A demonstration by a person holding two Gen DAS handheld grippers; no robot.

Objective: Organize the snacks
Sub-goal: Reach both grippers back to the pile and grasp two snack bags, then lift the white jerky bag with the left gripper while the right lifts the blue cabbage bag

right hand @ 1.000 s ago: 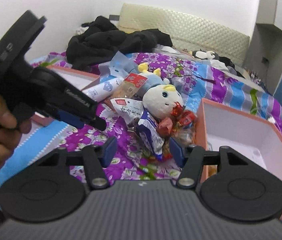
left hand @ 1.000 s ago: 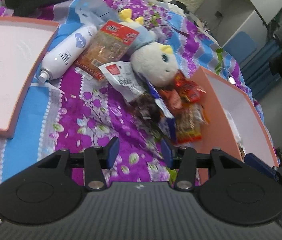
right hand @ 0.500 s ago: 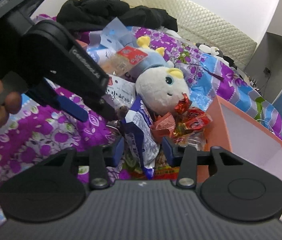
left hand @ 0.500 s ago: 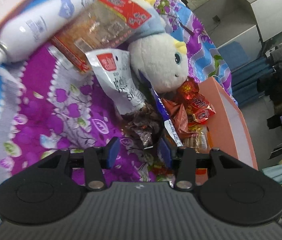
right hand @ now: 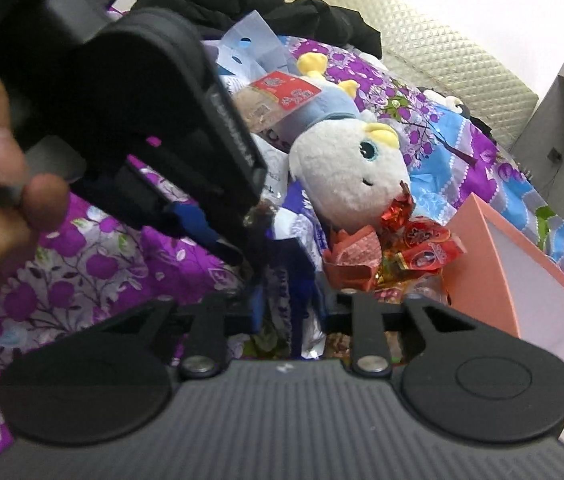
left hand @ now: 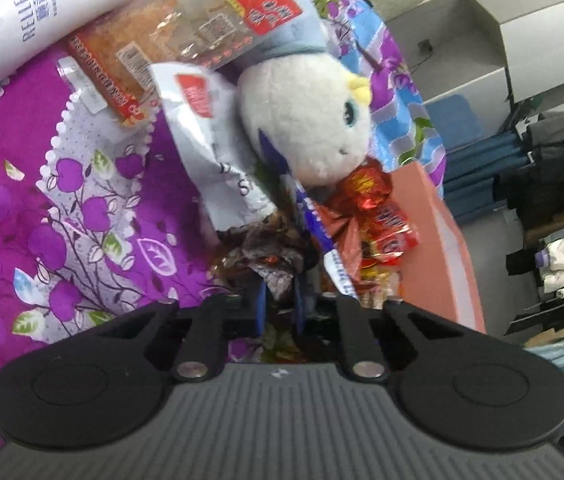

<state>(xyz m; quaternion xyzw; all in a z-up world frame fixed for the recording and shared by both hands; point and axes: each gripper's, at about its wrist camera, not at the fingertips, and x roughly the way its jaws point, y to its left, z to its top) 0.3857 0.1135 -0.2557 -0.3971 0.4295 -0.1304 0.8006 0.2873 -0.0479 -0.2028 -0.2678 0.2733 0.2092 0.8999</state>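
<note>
Bed: the purple flowered bedspread (left hand: 81, 216) carried the whole heap; compared with a second before, both views had closed in on it and dropped lower.
Box: the pink box (right hand: 494, 256) stood just right of the plush, open and pale inside; no snack showed in the part in view.
Plush: the white plush (left hand: 306, 120) lay in the middle of the heap, and every place below is given from it.
Bottle: a white bottle (left hand: 41, 12) lay well to the plush's upper left, untouched.
Snacks: a clear pack with a red label (left hand: 185, 36) rested against the plush's left; a white pouch (left hand: 209, 148) lay just below-left of it; red wrapped sweets (right hand: 422, 244) sat at its chin, beside the box.
Left tongs: the left tongs (left hand: 279, 304) were half open a second earlier; now their jaws were closing, nearly together, on a dark crinkled wrapper (left hand: 277, 264) below the plush.
Right tongs: the right tongs (right hand: 288, 304) had likewise narrowed and were closing on the blue-and-white pack (right hand: 302, 276) below the plush, which stood between the pads.
Meaning: both pinches looked freshly made, so probably two snacks could go to the box together.
</note>
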